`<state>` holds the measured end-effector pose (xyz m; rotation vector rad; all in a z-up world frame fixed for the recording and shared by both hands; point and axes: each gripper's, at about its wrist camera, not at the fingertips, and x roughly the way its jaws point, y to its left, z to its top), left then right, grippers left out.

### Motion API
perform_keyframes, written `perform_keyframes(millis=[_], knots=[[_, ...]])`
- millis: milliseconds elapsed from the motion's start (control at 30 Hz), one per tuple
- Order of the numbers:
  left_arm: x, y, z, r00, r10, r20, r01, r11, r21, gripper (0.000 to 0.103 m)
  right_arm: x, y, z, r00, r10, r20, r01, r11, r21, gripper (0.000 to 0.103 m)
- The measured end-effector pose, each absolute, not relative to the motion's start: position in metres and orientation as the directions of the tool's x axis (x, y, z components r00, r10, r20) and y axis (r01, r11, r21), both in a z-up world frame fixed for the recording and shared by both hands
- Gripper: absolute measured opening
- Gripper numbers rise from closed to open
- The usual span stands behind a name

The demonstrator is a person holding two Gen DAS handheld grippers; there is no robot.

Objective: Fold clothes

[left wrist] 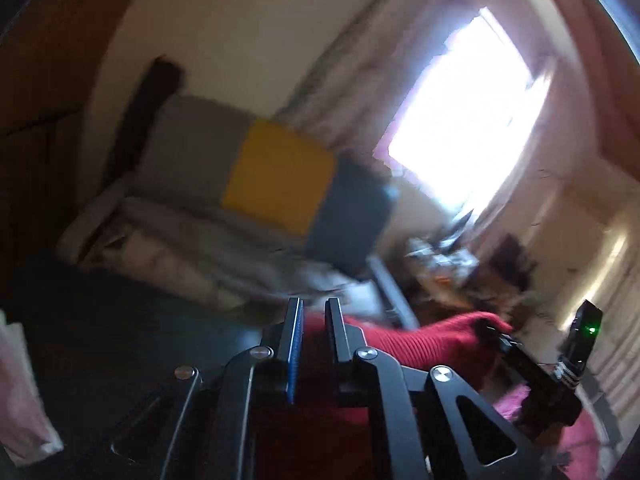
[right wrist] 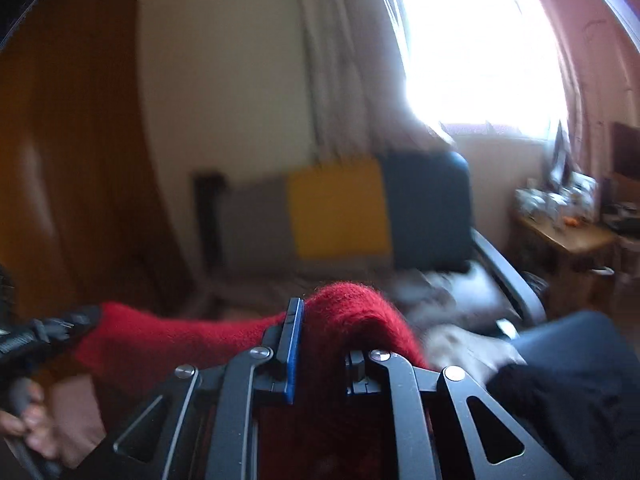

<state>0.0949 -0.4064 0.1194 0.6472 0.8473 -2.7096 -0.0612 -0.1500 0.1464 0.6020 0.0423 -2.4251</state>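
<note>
The left hand-held gripper [left wrist: 314, 308] pinches one end of a red knit [left wrist: 436, 340]; the right hand-held gripper [right wrist: 320, 320] pinches the other end, the cloth bunched over its tips. The knit hangs stretched between them in the air, near a sofa [right wrist: 340, 216] with grey, yellow and blue cushions. A bright window [right wrist: 480, 48] lies far right.

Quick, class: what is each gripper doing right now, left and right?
Left gripper: closed on the red knit garment.
Right gripper: closed on the same garment, held up between the two.
</note>
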Motion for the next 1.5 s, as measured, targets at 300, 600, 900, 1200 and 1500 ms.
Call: perform_keyframes(millis=[300, 600, 900, 1200, 1500], knots=[[0.130, -0.437, -0.060, -0.659, -0.048, -0.751, 0.509, -0.764, -0.397, 0.019, -0.145, -0.110, -0.021, -0.374, -0.566, -0.735, 0.484, -0.795, 0.366, 0.070], [0.194, -0.391, -0.173, -0.731, 0.191, -0.655, 0.454, -0.580, -0.676, 0.037, -0.015, -0.078, -0.142, -0.037, -0.669, -0.742, 0.491, -0.659, 0.570, 0.079], [0.169, -0.393, -0.166, -0.750, 0.110, -0.652, 0.475, -0.596, -0.647, 0.045, 0.013, -0.167, -0.162, -0.162, -0.630, -0.759, 0.564, -0.691, 0.452, 0.099], [0.117, -0.364, -0.170, -0.654, 0.063, -0.754, 0.479, -0.737, -0.477, 0.014, 0.039, -0.235, -0.169, -0.361, -0.459, -0.812, 0.746, -0.665, 0.044, 0.100], [0.148, -0.309, -0.148, -0.660, 0.098, -0.745, 0.382, -0.810, -0.445, 0.013, 0.042, -0.184, -0.160, -0.485, -0.369, -0.793, 0.769, -0.611, -0.186, 0.095]])
